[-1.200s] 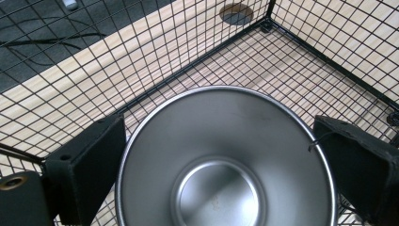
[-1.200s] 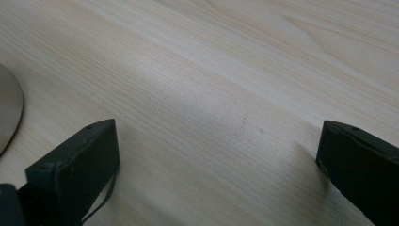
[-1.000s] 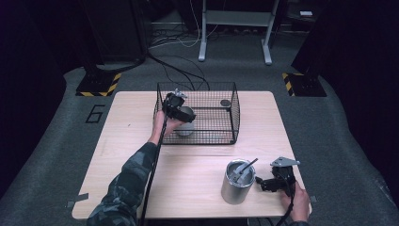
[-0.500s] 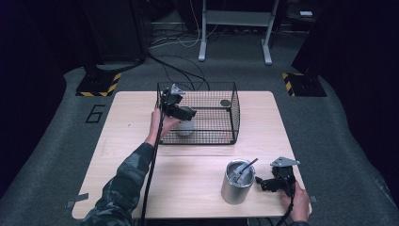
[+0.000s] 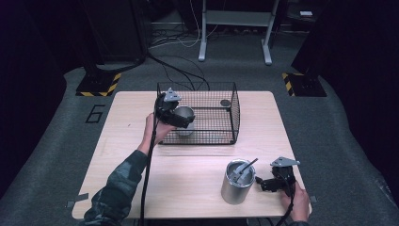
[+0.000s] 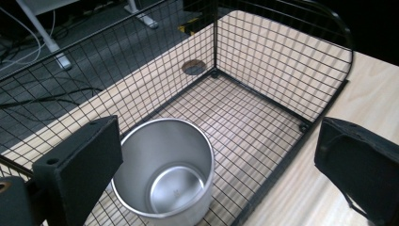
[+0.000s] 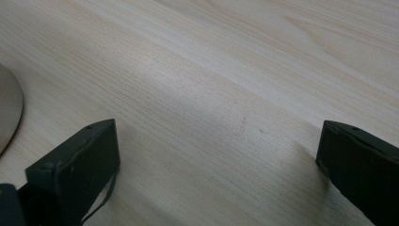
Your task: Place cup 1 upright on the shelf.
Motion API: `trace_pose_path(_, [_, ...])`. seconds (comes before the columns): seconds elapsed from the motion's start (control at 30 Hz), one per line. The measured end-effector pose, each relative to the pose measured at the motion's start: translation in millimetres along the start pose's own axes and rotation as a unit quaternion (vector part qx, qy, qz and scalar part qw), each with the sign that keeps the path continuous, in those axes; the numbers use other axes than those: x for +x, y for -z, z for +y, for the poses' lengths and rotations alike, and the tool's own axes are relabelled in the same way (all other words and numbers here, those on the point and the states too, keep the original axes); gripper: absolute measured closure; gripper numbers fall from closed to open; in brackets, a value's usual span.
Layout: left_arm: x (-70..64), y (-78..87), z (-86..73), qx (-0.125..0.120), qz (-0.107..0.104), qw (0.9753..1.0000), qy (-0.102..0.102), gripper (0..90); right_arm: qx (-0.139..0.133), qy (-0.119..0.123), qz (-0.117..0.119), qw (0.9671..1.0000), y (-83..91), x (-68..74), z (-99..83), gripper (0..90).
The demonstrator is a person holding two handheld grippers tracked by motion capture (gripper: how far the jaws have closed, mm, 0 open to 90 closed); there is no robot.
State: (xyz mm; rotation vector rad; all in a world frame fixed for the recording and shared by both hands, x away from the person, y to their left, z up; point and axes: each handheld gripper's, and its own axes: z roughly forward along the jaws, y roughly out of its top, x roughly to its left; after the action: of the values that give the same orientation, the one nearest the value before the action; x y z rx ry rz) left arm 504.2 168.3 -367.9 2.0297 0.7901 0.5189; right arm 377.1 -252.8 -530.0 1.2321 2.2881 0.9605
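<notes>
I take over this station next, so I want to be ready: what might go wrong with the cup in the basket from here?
The left gripper hangs open above the steel cup, which stands close to the wire basket's near wall; a jaw may catch the mesh on the way down. The cup's smooth round wall might slip or tip if pinched off-centre. The trailing cable could drag across the table.

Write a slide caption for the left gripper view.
Open left gripper poised above a steel cup inside the wire basket.
</notes>
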Motion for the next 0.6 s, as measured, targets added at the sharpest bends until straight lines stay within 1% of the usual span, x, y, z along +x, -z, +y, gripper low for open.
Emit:
trace_pose_path(0.13, [-6.5, 11.8, -6.5, -0.003, 0.000, 0.9999, -0.011, 1.4, 0.000, 0.000, 0.000, 1.0000, 0.0, 0.0, 0.0, 0.0])
trace_pose_path(0.3, [-13.2, 27.8, -19.4, -0.012, -0.005, 0.9999, -0.010, 1.0, 0.001, -0.001, 0.000, 1.0000, 0.1, 0.2, 0.0, 0.0])
trace_pose_path(0.37, [-16.0, 33.8, -25.2, -0.014, -0.001, 0.9998, -0.011, 0.9, 0.000, -0.001, 0.000, 1.0000, 0.1, 0.2, 0.0, 0.0])
trace_pose_path(0.43, [-17.9, 38.7, -30.1, -0.011, -0.008, 0.9998, -0.012, 0.7, 0.000, 0.000, 0.000, 1.0000, 0.0, 0.1, 0.0, 0.0])
trace_pose_path(0.47, [-19.1, 40.9, -32.7, -0.015, -0.007, 0.9998, -0.011, 0.5, 0.001, -0.001, 0.000, 1.0000, 0.1, 0.2, 0.0, 0.0])
trace_pose_path(0.57, [-23.8, 45.8, -40.2, -0.014, -0.011, 0.9997, -0.015, 0.5, 0.001, -0.002, 0.000, 1.0000, 0.1, 0.3, 0.0, 0.0])
trace_pose_path(0.6, [-25.3, 47.3, -42.4, -0.010, -0.014, 0.9997, -0.016, 0.4, 0.000, 0.000, 0.000, 1.0000, 0.0, 0.0, 0.0, 0.0])
